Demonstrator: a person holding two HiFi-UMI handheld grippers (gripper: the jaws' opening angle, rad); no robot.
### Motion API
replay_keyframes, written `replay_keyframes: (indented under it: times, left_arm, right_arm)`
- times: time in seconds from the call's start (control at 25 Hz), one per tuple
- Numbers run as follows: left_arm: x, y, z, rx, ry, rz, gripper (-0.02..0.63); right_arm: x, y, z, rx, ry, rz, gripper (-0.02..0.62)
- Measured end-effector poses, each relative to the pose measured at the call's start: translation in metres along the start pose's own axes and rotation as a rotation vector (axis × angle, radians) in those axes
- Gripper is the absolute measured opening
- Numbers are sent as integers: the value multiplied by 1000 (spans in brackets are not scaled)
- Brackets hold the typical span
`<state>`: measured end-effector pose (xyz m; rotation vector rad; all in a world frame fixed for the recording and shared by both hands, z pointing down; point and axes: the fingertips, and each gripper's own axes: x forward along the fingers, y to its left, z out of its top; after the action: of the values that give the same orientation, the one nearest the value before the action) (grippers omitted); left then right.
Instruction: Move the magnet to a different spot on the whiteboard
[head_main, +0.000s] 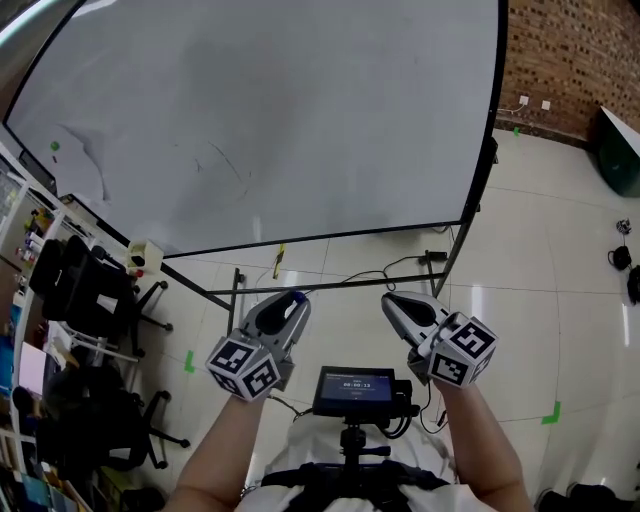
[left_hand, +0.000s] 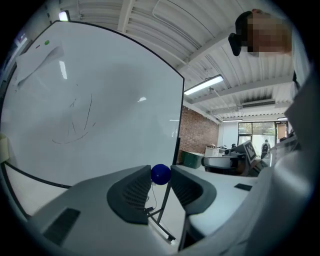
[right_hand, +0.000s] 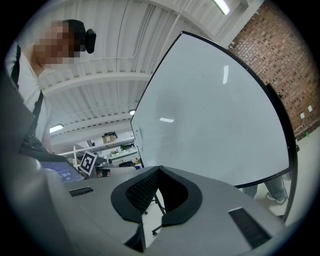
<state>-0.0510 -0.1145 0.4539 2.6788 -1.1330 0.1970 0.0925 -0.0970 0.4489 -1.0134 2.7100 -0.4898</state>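
Note:
A small blue ball magnet (left_hand: 160, 174) sits pinched between the tips of my left gripper (left_hand: 161, 176); in the head view the magnet (head_main: 297, 297) shows at the tip of the left gripper (head_main: 291, 303), held low in front of the whiteboard (head_main: 270, 110). My right gripper (head_main: 392, 303) is beside it, apart from the board, and its jaws meet at the tips with nothing between them (right_hand: 159, 170). The whiteboard (left_hand: 100, 110) carries faint pen marks, a sheet of paper (head_main: 80, 168) and a green magnet (head_main: 55, 146) at its far left.
The board stands on a black wheeled frame (head_main: 236, 295) with cables on the tiled floor (head_main: 560, 280). Black office chairs (head_main: 95, 295) crowd the left side. A small box (head_main: 145, 257) sits by the board's lower left edge. A screen (head_main: 354, 390) is mounted at my chest.

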Motion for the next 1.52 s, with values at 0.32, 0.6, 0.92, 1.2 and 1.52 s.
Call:
replay_keyframes:
  times: [0.32, 0.6, 0.92, 1.2, 1.52]
  left_arm:
    - [-59, 45, -15, -27, -2, -23, 161]
    - [-106, 83, -18, -63, -33, -24, 161]
    - [-144, 117, -19, -82, -62, -59, 161]
    - [-166, 131, -33, -99, -67, -76, 161]
    - [-183, 141, -40, -103, -80, -61, 160]
  right_arm:
    - [54, 48, -17, -27, 56, 11, 32]
    - [90, 92, -34, -51, 86, 9, 32]
    - [127, 129, -47, -77, 83, -12, 32]
    - [141, 150, -66, -91, 102, -19, 32]
    - [147, 158, -75, -95, 113, -25, 32]
